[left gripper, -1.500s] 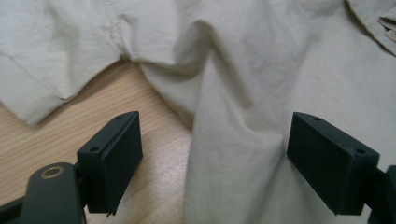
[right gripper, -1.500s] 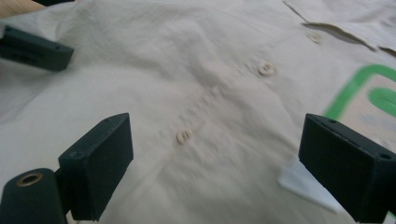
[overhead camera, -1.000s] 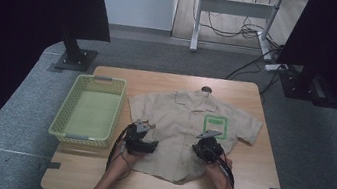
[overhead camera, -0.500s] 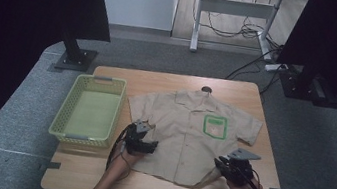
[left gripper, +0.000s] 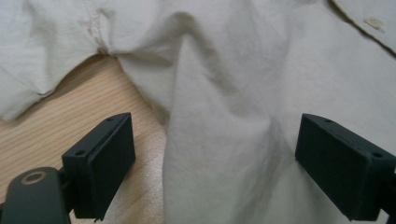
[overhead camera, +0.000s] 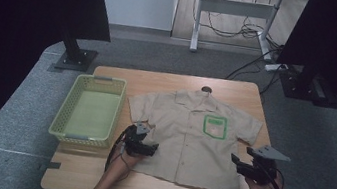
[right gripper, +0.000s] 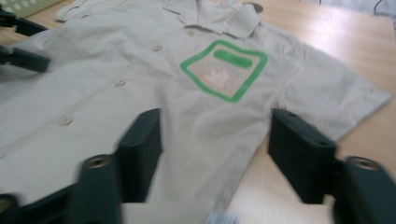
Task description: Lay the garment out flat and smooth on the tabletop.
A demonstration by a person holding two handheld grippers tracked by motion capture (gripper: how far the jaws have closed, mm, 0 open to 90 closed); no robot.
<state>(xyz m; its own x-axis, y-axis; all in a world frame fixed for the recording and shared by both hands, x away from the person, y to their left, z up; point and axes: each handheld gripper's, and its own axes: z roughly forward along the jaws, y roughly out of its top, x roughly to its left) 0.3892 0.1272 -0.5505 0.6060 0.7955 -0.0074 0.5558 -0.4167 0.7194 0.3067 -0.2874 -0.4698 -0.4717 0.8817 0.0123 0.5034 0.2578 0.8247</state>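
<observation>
A beige short-sleeved shirt [overhead camera: 190, 136] is being shown lying flat and face up on the wooden table [overhead camera: 93, 179], collar toward the far edge, with a green-bordered chest pocket [overhead camera: 215, 127] on the side nearer the right hand. A pale green basket [overhead camera: 89, 110] is being seen just beside the shirt, at the table's left.

The left gripper [overhead camera: 152, 148] is being held low at the shirt's left side edge, below the sleeve. In the left gripper view its jaws are being kept spread wide, with a raised fold of the cloth [left gripper: 224, 121] lying between them; the pads are not being pressed on it, and bare table wood [left gripper: 70, 112] is being shown beside the left jaw.

The right gripper [overhead camera: 236, 163] is being held off the cloth, just beside the shirt's lower right corner. Its jaws have just been opening and are being held apart; nothing is being pinched between them. In the right gripper view the shirt [right gripper: 140, 84] is being seen beyond the open jaws, the green pocket [right gripper: 224, 70] ahead and the right sleeve [right gripper: 345, 93] spread out on the wood
</observation>
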